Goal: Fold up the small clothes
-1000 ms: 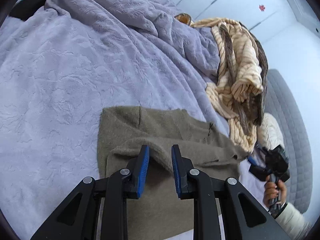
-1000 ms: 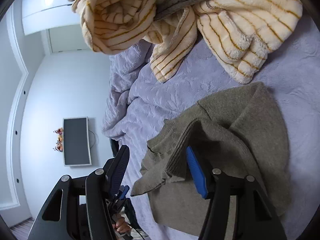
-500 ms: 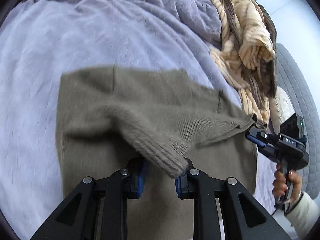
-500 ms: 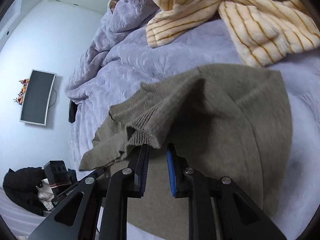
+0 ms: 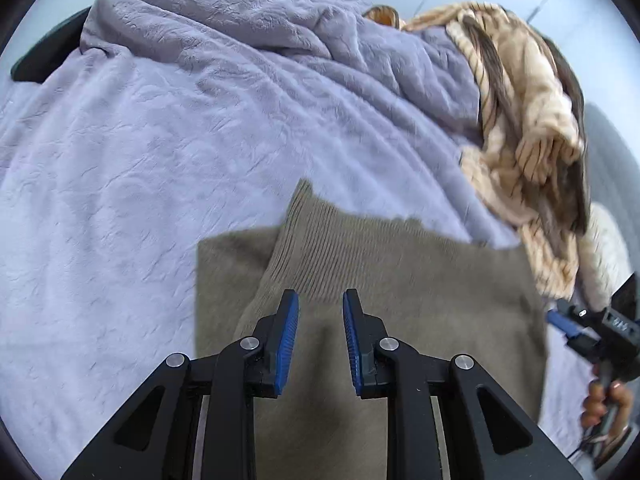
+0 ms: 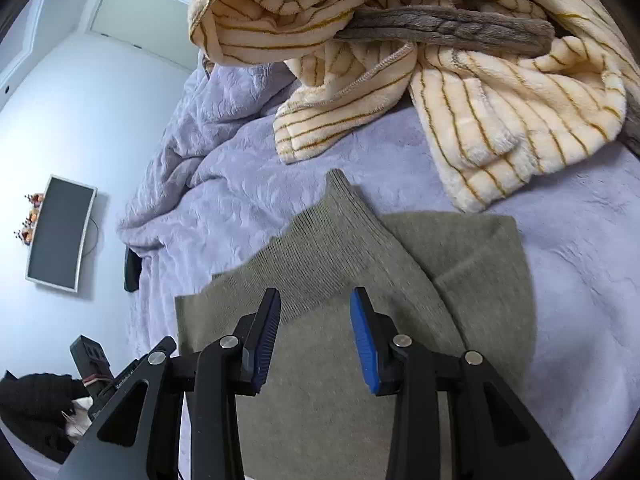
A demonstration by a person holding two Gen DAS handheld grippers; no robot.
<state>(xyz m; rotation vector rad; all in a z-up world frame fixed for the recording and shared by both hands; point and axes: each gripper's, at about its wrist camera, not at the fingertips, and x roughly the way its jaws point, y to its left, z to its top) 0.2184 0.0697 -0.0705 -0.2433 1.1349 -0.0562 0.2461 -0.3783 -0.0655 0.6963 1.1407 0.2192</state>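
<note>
Both grippers, left (image 5: 320, 316) and right (image 6: 316, 320), hover spread and empty over the olive sweater (image 5: 400, 280) (ribbed hem pointing away), equally near.

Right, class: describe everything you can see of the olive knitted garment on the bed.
The olive knitted garment is a soft, wool-like piece lying flat on the lilac blanket. A ribbed flap is folded over its plainer body, one pointed corner reaching toward the striped cream fleece, which lies apart from it. Neither the left gripper nor the right gripper grips it; both are open just above it.
</note>
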